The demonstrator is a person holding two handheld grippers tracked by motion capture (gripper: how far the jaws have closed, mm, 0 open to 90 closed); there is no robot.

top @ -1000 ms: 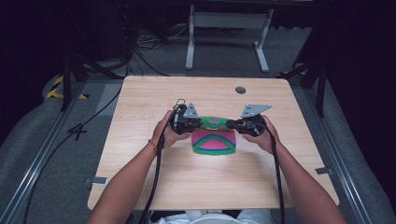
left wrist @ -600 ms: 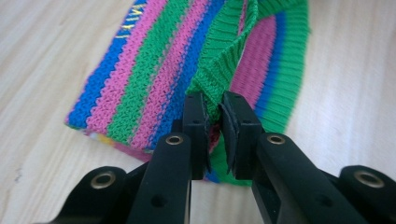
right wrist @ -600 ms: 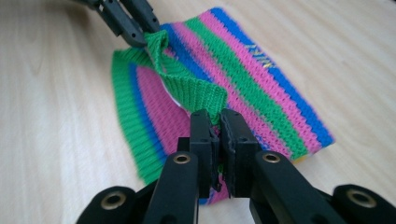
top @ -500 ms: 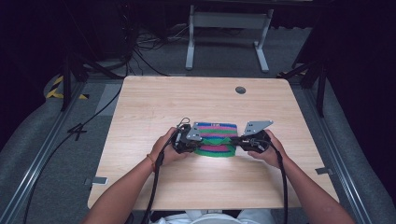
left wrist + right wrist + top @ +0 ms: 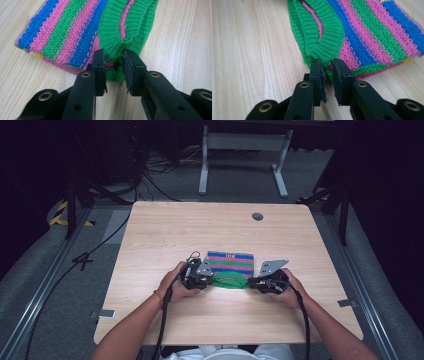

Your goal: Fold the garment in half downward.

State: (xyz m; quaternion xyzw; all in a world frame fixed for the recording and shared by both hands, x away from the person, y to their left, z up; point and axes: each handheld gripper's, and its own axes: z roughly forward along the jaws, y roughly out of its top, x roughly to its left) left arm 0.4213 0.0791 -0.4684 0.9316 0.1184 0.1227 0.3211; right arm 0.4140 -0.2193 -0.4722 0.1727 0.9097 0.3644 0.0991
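My left tool [image 5: 206, 279] & right tool [image 5: 254, 282] sit at opposite ends of the folded striped knit cloth w/ green ribbed cuff [image 5: 231, 269], lying flat mid pale wooden tabletop [image 5: 165, 235]. Left jaws part-closed w/ the cloth's corner bunched between them; right jaws likewise on the other corner. Both tools low, just off the wood.

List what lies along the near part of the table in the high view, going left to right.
person's left hand → left gripper → green knitted collar of the striped knit garment → right gripper → person's right hand
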